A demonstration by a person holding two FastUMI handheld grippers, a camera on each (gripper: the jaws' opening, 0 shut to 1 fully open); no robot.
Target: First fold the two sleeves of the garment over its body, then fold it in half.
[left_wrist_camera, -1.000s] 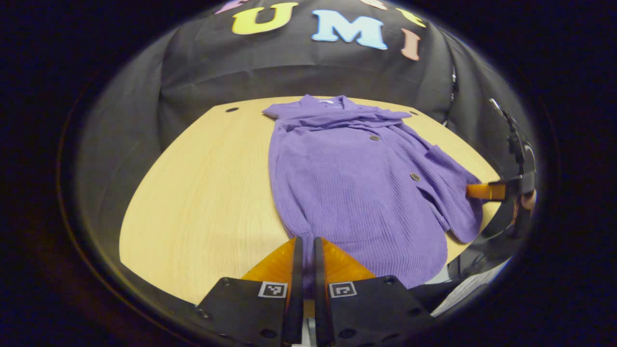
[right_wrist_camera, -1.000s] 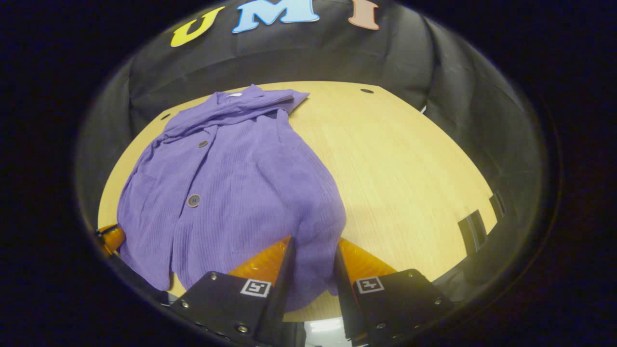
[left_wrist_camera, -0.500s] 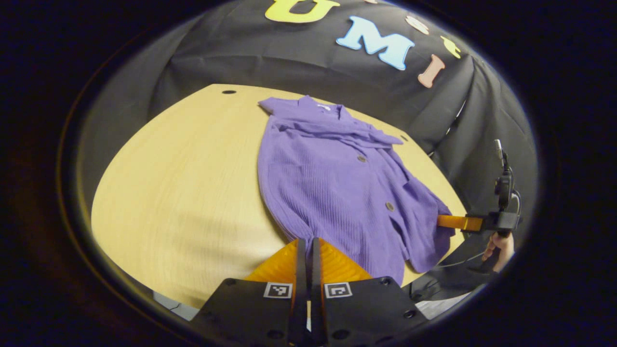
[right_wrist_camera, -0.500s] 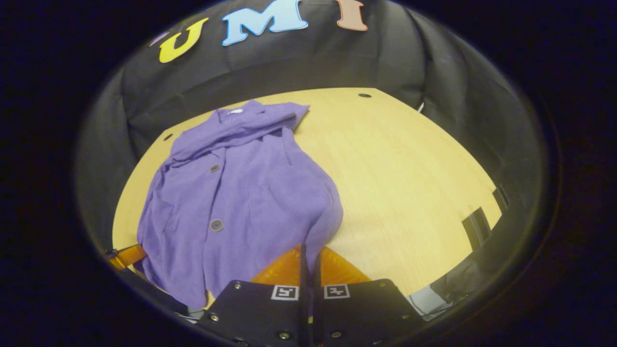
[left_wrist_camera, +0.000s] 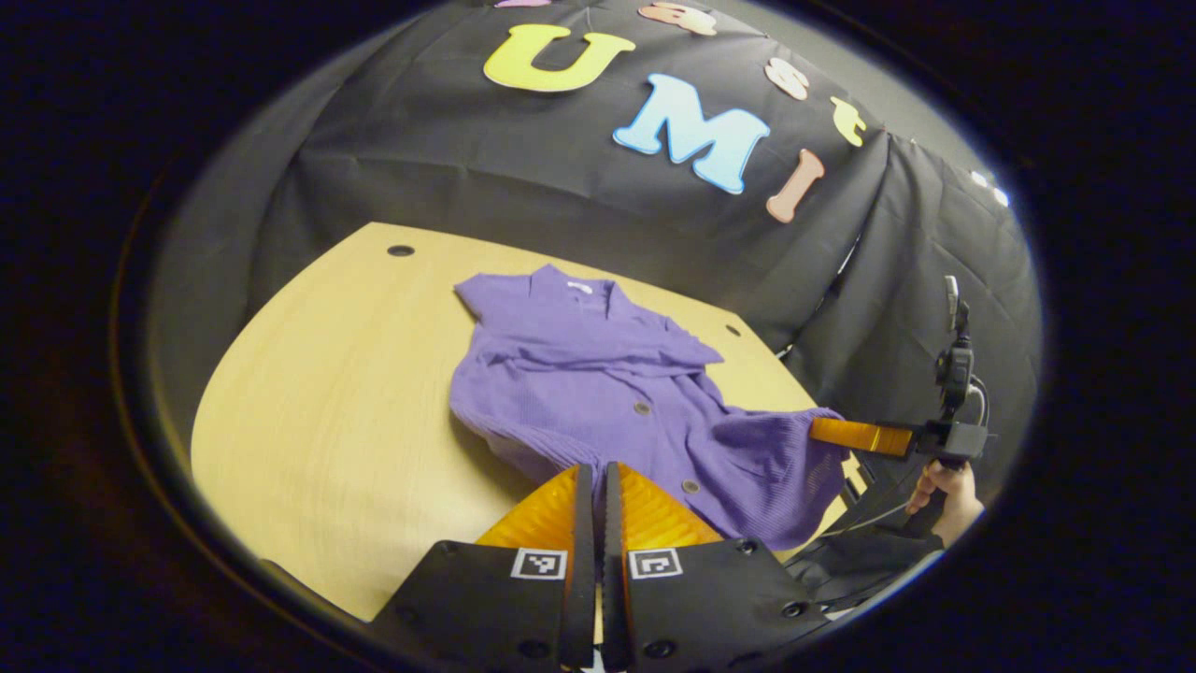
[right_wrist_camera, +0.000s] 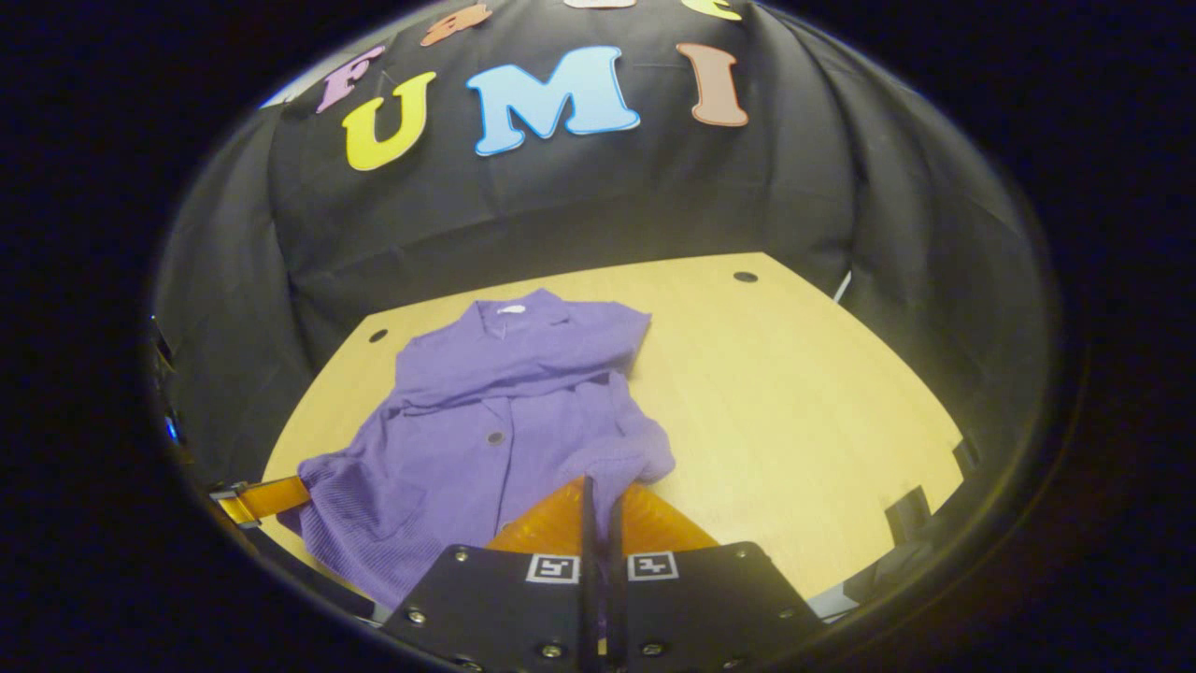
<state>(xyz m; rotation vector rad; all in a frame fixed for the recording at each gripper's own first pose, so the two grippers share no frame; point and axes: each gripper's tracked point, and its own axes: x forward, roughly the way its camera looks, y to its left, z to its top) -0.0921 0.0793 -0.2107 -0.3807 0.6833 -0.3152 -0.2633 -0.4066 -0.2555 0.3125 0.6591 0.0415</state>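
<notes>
Now the purple garment (left_wrist_camera: 598, 393) lies on the wooden table (left_wrist_camera: 327, 393), collar toward the upper part of the frame, with both sleeves folded across its chest and its lower hem lifted off the wood. In the left gripper view the left gripper (left_wrist_camera: 591, 486) sits at the bottom centre, its two fingers pressed together on the near hem corner, the knit bunching up just above the tips. At the right of that frame the right gripper (left_wrist_camera: 827, 432) reaches in from a hand (left_wrist_camera: 948, 491) and has the other hem corner clamped — the cloth hangs down from it in a sagging fold.

In the right gripper view the right gripper (right_wrist_camera: 598, 500) stands at the bottom centre, fingers closed on a raised hump of the garment (right_wrist_camera: 505, 411) directly above them. The left gripper (right_wrist_camera: 271, 497) shows at the lower left, touching the opposite corner of the hem. The table (right_wrist_camera: 794, 411) stretches bare to the right — two small dark holes mark its far edge.
</notes>
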